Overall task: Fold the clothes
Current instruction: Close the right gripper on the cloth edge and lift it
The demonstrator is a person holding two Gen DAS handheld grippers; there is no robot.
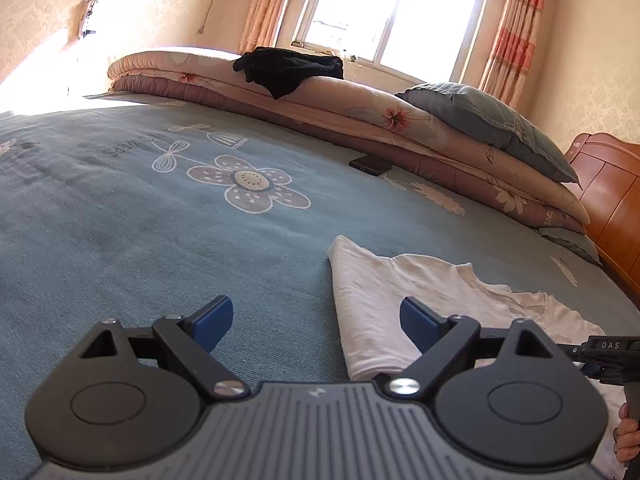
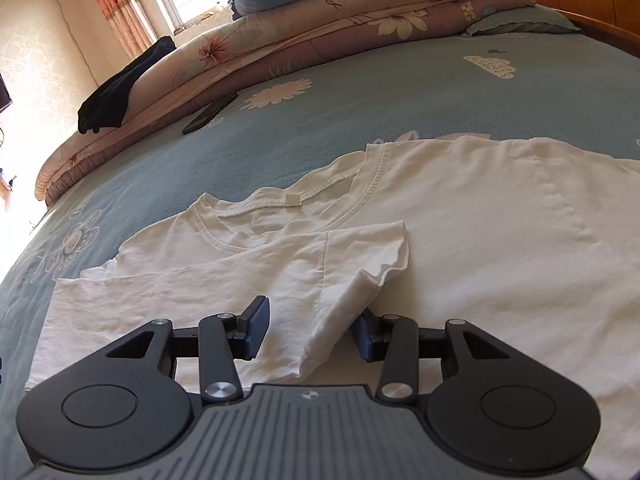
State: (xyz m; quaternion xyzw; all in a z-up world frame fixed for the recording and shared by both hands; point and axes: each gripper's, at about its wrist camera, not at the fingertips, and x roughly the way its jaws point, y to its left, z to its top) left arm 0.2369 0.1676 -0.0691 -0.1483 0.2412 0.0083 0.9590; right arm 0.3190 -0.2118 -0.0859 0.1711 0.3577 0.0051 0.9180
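A white T-shirt [image 2: 480,240] lies flat on the blue flowered bed sheet [image 2: 360,92], neckline away from me, with its left side and sleeve [image 2: 360,256] folded inward. My right gripper [image 2: 310,330] sits low over that folded part. A raised ridge of the cloth stands between its fingers and touches the right pad, while the left pad stays clear of it. In the left wrist view the shirt [image 1: 400,292] lies at lower right. My left gripper [image 1: 316,320] is wide open over the shirt's left edge, holding nothing.
Folded floral quilts [image 1: 360,116] with a black garment [image 1: 288,68] and a blue pillow [image 1: 492,120] on top line the far side of the bed. A dark phone [image 1: 370,165] lies beside them. A wooden headboard [image 1: 608,184] stands on the right. A hand [image 1: 628,436] holds the other gripper's handle.
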